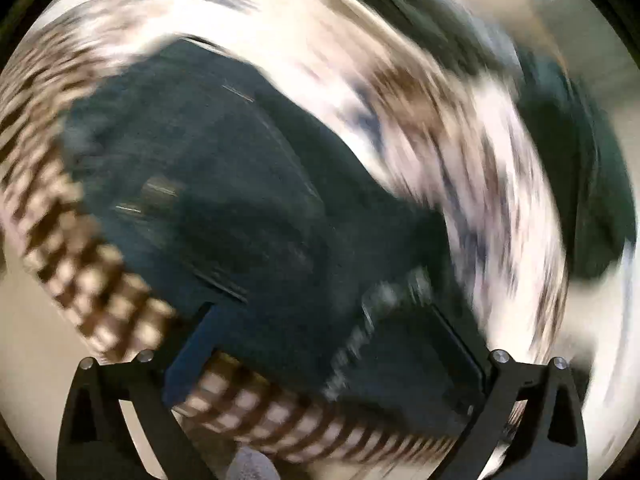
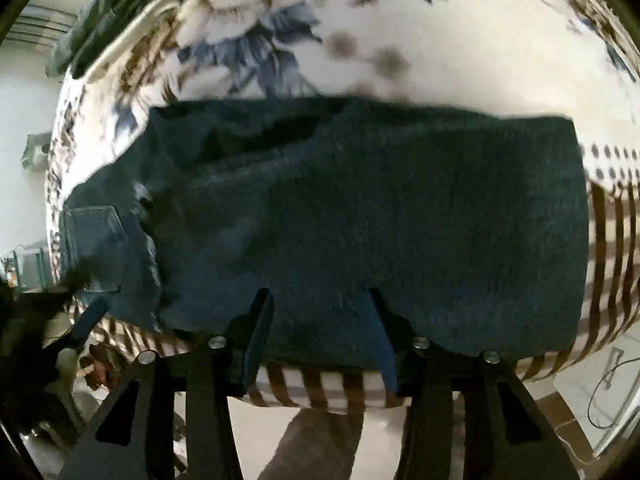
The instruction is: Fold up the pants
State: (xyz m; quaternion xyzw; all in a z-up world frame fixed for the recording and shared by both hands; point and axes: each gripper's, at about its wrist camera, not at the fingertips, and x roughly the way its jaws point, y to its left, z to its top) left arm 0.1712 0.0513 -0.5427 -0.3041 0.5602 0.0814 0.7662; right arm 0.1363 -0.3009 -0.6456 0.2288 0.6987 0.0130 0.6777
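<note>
Pants (image 2: 360,220): dark denim, folded into a broad block, lying on the floral cover (image 2: 460,60) and reaching its near striped border (image 2: 328,388); back pocket (image 2: 94,248) showing toward the cover's left edge.
Left claw (image 1: 320,344): fingers spread wide, nothing between them; hanging above the denim, pointing steeply down, view heavily smeared.
Right claw (image 2: 320,320): fingers partly apart, tips over the near hem of the fold, cloth below them but no pinch visible.
Why so placed: likely left claw freed after laying a layer down; right claw kept low at the near edge, probably to steady or smooth the fold.
Stage: looks well along, stack fairly square, left end rumpled.
Risk: loose left end could slide off the cover's edge.
Floor (image 2: 280,432): pale, below the near border.
</note>
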